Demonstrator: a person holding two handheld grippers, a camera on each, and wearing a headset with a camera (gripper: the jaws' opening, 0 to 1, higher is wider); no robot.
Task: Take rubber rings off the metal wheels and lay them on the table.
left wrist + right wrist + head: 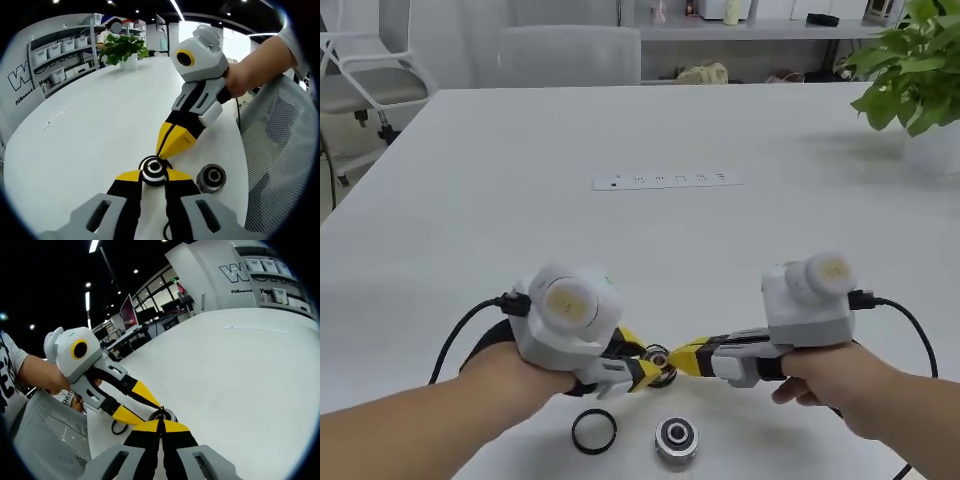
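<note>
Holding the wheel: the left gripper (pixel 153 176) has its jaws clamped on either side of a metal wheel (pixel 658 364), which sits between the two grippers near the person's edge of the tabletop (pixel 620 130).
Pinching side: the right gripper (pixel 160 424) has its jaws pressed together, tips at the wheel's rim. Whether they have caught the rubber is too small to tell.
Doing it well: I would keep the left clamp firm on the metal, nip only the ring's edge, and roll it over the rim rather than tug, so the wheel does not twist out.
Laying down: bare tabletop beside the loose rubber ring (pixel 593 432) looks a good spot.
Nearby: a bare wheel (pixel 676 439) sits just beside that ring, under the grippers.
In the way: the bare wheel could roll if knocked. The cable (pixel 460 335) trails by the left hand. The power strip (pixel 665 180) and plant (pixel 910 70) are well apart.
</note>
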